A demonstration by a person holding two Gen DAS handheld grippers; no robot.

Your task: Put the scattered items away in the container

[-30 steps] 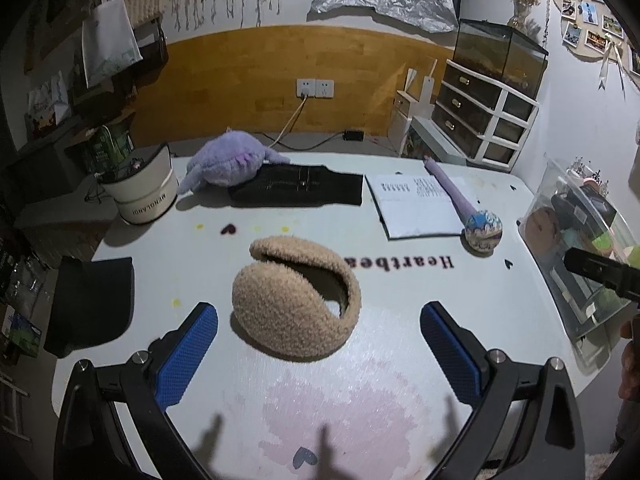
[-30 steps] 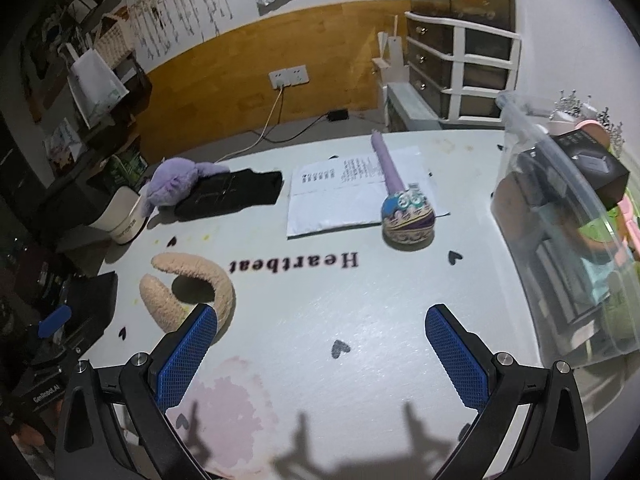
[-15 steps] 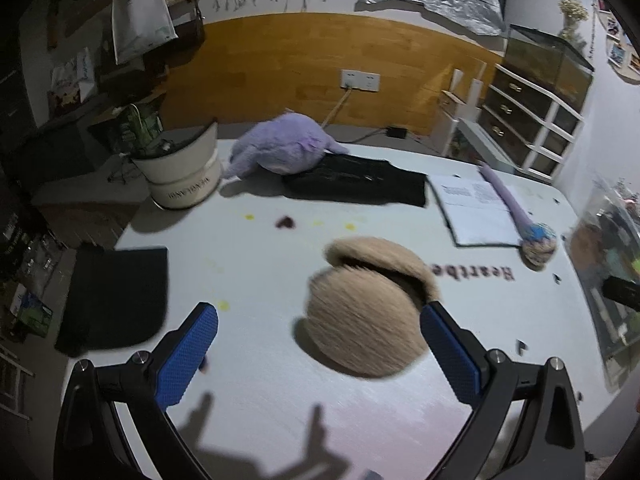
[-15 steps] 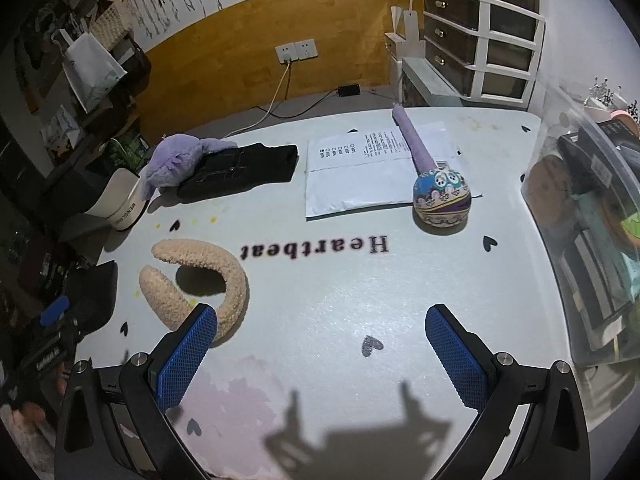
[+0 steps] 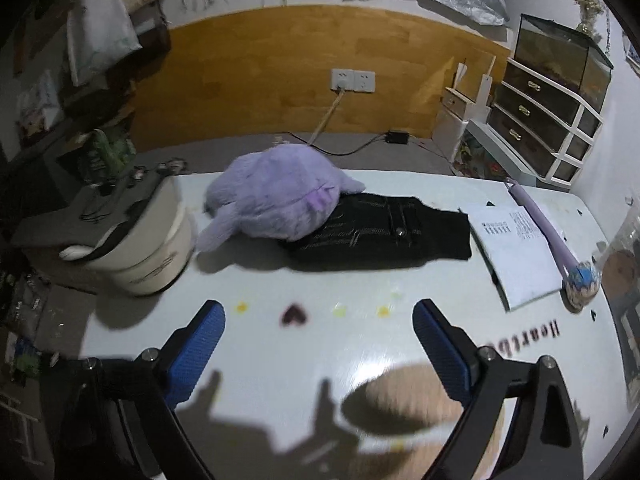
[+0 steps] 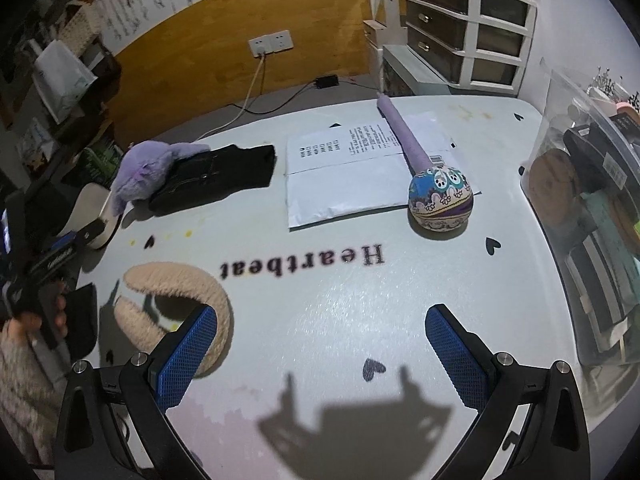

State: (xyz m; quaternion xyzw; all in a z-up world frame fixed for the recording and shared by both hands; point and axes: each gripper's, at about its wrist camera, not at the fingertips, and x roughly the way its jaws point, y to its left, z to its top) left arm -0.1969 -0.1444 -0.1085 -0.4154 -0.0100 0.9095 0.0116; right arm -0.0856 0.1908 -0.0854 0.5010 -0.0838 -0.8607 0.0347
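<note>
The setting was a lived-in home room. A white table (image 6: 320, 300) printed with hearts stood before a wood-panelled wall (image 5: 280, 80) with sockets (image 5: 353, 80); a white drawer unit (image 5: 548, 128), a glass tank (image 5: 560, 56) and a plush toy (image 5: 276, 204) indicated domestic use.

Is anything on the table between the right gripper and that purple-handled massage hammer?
Nothing visible. Between the open right gripper and the massage hammer lies only bare tabletop with printed lettering; the tan earmuffs sit off to the left.
</note>
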